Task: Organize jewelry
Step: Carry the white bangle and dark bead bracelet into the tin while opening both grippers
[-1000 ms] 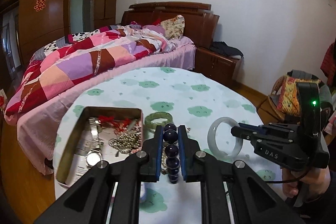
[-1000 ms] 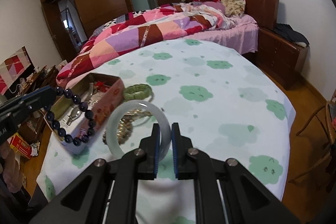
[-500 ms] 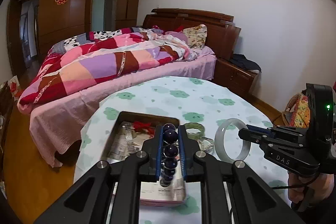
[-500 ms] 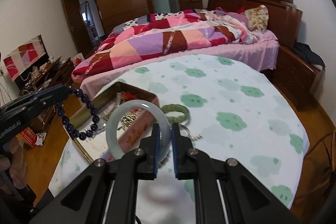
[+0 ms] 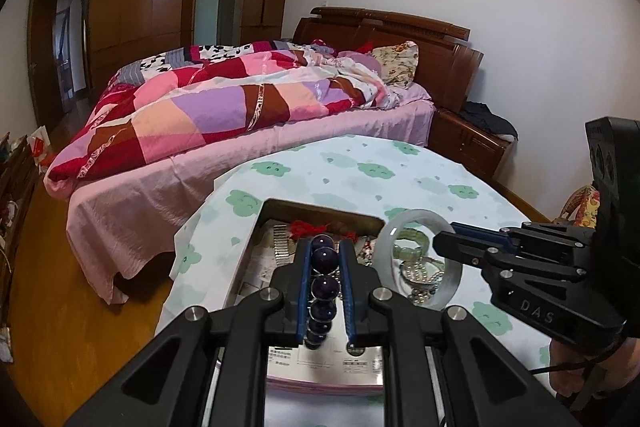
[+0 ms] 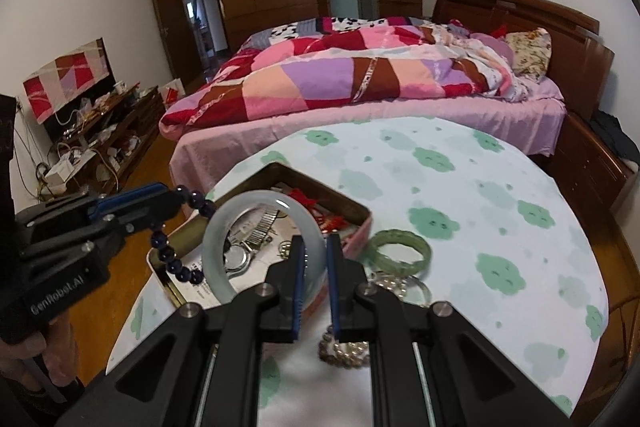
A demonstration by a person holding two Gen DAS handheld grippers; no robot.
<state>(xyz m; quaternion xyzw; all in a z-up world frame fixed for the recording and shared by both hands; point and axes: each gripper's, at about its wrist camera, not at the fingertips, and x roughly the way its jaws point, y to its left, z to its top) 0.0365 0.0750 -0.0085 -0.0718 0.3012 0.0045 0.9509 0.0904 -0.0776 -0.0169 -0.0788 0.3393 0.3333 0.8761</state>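
Over the tin's near end, both my grippers carry jewelry above the table (image 6: 460, 187). My left gripper (image 5: 323, 259) is clenched on the dark bead bracelet (image 5: 322, 287), which hangs as a loop over the tin's left rim. My right gripper (image 6: 316, 251) is clamped on the pale jade bangle (image 6: 256, 247), held upright above the open tin (image 6: 352, 205).

Risks: the bangle is hard and likely brittle; let go from this height, it could crack on the tin's rim or roll toward the table's near edge. The bead loop swings, and I judge it could snag the rim or the other gripper, since the two sit close.

Tin contents: a metal-band watch (image 6: 244, 251), red thread trinkets (image 6: 316, 207), printed paper lining the bottom. Outside, just beside its right wall: a green bangle (image 6: 400, 253), and pearl-like bead strands (image 6: 348, 349) nearer the table's near edge.
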